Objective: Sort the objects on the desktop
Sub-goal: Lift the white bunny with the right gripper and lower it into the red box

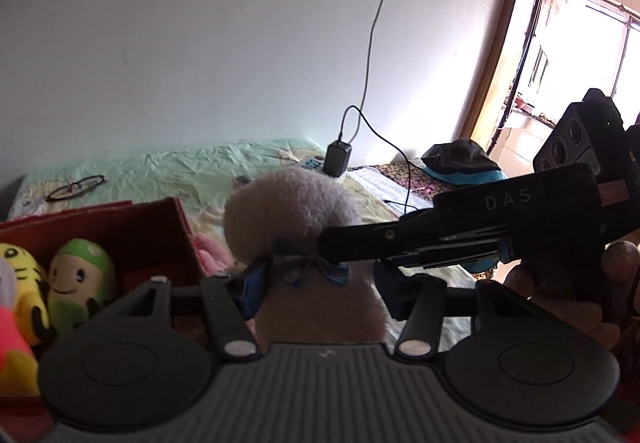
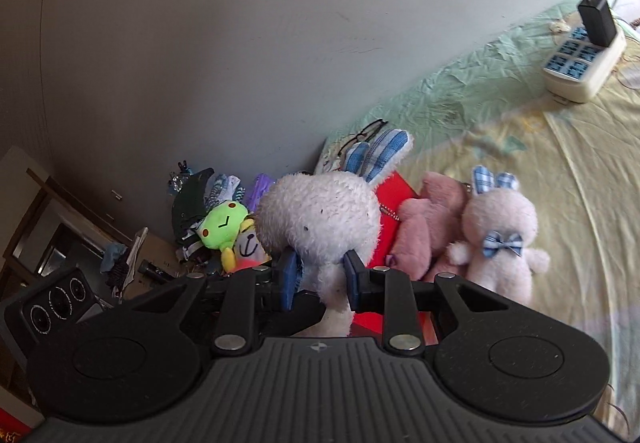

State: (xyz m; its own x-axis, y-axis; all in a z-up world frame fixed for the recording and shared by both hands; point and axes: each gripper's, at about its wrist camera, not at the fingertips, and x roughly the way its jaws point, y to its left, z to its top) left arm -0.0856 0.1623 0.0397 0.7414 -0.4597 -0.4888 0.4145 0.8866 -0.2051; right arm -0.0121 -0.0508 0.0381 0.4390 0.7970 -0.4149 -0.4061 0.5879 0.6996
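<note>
Apparently gripped from both sides: white rabbit (image 2: 320,219) pinched at the neck between right gripper (image 2: 320,275) pads, above red box (image 1: 132,239). Seemingly flanked but not squeezed by left gripper (image 1: 316,287), jaws spread around body; contact unclear. Lay nearby: pink rabbit (image 2: 500,239).

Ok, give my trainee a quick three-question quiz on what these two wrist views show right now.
1. True or false: the right gripper is shut on the white bunny.
2. What colour is the box with soft toys in it? A red, B blue, C green.
3. Fill in: the black charger is plugged into the ____.

Key: 1 true; 2 A; 3 power strip.
</note>
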